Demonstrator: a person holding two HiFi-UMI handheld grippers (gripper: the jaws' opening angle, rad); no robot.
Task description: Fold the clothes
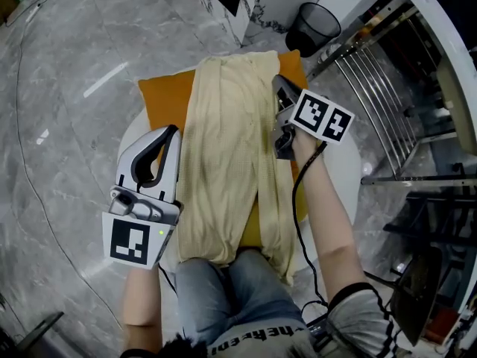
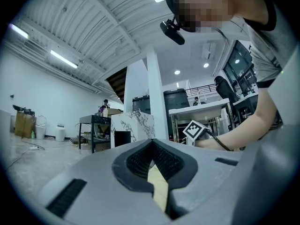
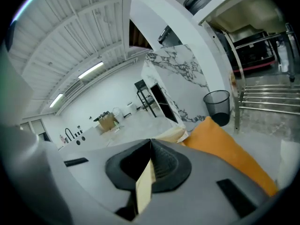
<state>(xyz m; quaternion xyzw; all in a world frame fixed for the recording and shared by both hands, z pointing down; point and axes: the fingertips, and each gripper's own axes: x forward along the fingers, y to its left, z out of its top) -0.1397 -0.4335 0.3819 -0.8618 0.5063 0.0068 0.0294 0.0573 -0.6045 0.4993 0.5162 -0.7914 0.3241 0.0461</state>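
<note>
Garment first: it's a pale yellow knit piece laid out lengthwise on top of an orange cushion, which sits on a round white desk. The near end droops off the edge towards the person's jeans, and the far end reaches the back of the cushion. The left gripper is parked at the garment's left long edge, roughly halfway along, pointing pretty much level. In the left gripper view its fingers are pressed together with a thin strip of the yellow fabric caught between the dark pads, so it's properly pinching that edge. The right gripper is over on the right long edge, further up towards the far end, tipped a bit downward. Same deal in the right gripper view: fingers squeezed tight on a sliver of the yellow fabric, no gap showing, with the orange cushion just beyond on the right. So both are pinching opposite edges of the garment. Off the desk there's a black mesh bin on the grey marble floor.
</note>
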